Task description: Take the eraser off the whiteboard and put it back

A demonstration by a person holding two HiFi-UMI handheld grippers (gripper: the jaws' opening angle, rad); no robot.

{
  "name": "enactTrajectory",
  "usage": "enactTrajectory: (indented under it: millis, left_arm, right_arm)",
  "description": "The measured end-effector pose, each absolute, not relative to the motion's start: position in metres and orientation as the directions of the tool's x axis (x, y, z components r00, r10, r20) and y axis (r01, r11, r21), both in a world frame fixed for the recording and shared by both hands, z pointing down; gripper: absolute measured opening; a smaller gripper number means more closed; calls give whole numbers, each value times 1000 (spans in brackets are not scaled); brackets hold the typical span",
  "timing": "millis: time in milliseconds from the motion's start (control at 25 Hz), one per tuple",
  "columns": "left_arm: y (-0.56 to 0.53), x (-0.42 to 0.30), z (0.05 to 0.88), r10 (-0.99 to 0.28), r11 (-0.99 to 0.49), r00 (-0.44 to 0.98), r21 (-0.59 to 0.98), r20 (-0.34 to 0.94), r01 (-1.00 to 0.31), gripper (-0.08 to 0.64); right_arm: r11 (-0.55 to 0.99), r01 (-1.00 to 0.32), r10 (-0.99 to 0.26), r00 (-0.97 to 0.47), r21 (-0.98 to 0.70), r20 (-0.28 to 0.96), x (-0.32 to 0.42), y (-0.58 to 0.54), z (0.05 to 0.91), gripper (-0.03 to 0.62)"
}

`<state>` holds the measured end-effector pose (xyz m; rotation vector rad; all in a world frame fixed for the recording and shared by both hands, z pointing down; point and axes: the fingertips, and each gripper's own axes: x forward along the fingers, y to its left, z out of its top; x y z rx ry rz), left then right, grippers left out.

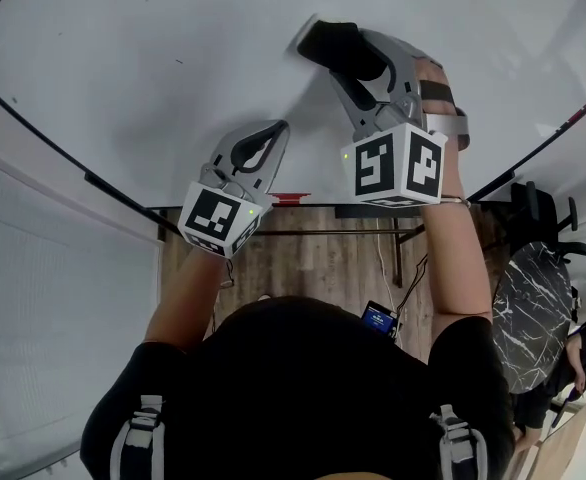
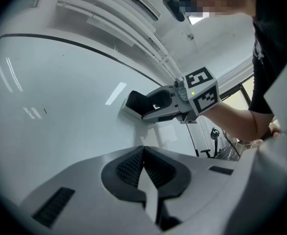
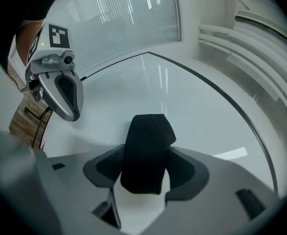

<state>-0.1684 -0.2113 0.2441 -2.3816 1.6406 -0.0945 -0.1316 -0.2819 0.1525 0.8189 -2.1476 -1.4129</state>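
Black-shirted shoulders (image 1: pixel 303 398) of the person are filling the bottom of the head view, with both forearms reaching up toward the whiteboard (image 1: pixel 143 58).

Right gripper (image 1: pixel 341 50) is pointing at the board, its 2 jaws standing wide on either side of the eraser (image 3: pixel 148 131). Eraser is sitting against the board face, pale base flat on the white surface and black body facing back into the jaw throat. Pads are flanking it closely. In the right gripper view they are looking slack rather than squeezing, so the reading is a released hold, with the eraser clinging to the board by itself.

Judgement only: the wide stance is making sense as the let-go of the put-back step. Spread jaws can be drawn straight off without dragging the eraser along.

Left gripper (image 2: pixel 143 150) is hanging lower than the right one and to its left, near the board but apart from it. Its jaws are clenched together on nothing. It is looking like a spare, parked out of the working line, and its camera is looking across at the right gripper and eraser.

Risk to watch: a pad catching an eraser edge on withdrawal and peeling it off the board
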Motion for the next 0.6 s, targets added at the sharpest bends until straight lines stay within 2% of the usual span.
enactTrajectory:
  millis: [120, 600]
  left_arm:
    - [-207, -171, 243, -929, -324, 354, -232, -105, -917, 3]
    - [-194, -171, 250, -921, -339, 370, -219, -121, -915, 3]
  right_arm:
    - [293, -246, -695, -718, 924, 30, -132, -283, 153, 235]
    - [334, -335, -682, -731, 881, -20, -121, -251, 148, 222]
